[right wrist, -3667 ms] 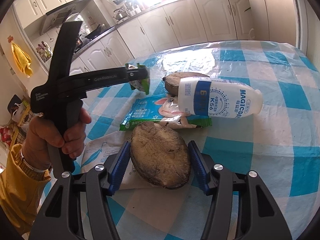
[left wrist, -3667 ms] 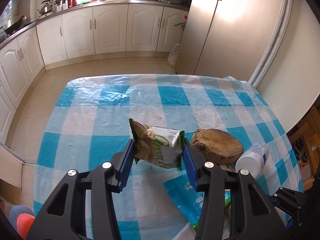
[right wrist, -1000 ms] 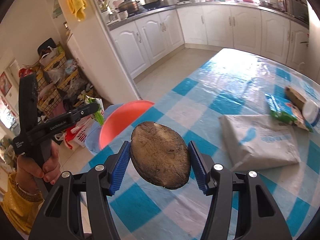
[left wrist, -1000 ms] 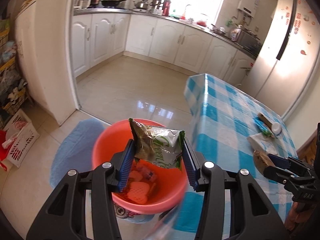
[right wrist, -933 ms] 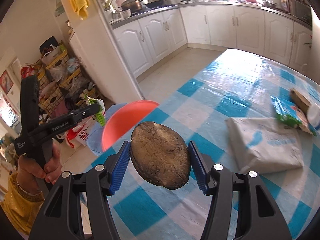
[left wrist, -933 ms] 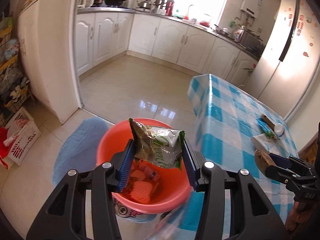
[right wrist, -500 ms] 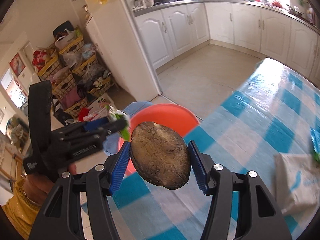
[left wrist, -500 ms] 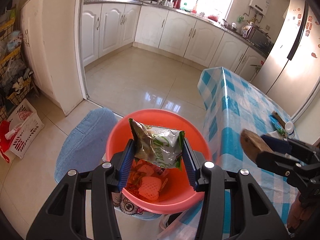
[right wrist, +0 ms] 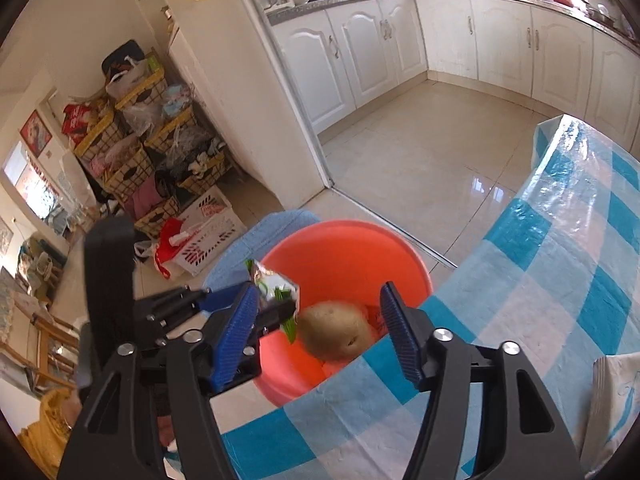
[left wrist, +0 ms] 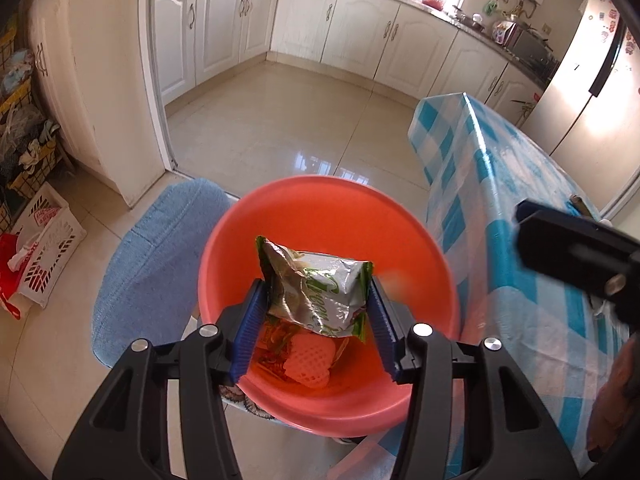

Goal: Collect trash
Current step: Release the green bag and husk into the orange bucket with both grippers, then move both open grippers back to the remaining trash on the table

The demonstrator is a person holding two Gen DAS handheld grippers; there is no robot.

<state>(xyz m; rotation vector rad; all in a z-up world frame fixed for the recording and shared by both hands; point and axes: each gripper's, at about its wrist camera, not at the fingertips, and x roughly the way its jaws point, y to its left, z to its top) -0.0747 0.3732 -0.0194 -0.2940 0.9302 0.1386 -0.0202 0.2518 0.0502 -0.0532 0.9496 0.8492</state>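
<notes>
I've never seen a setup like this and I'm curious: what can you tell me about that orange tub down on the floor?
The orange tub is a round, smooth basin that looks like plastic, sitting upright beside the checked table and against a blue cushion. Scraps lie in its bottom, among them a pale netted piece. A brown round lump is inside it too, clear of the right gripper's opening jaws. The left gripper holds a snack wrapper over it, jaws opening.

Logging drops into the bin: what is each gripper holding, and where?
Left gripper, jaws opening: snack wrapper between the pads, by its side edges. Right gripper, opening: nothing; brown lump falling free.
</notes>
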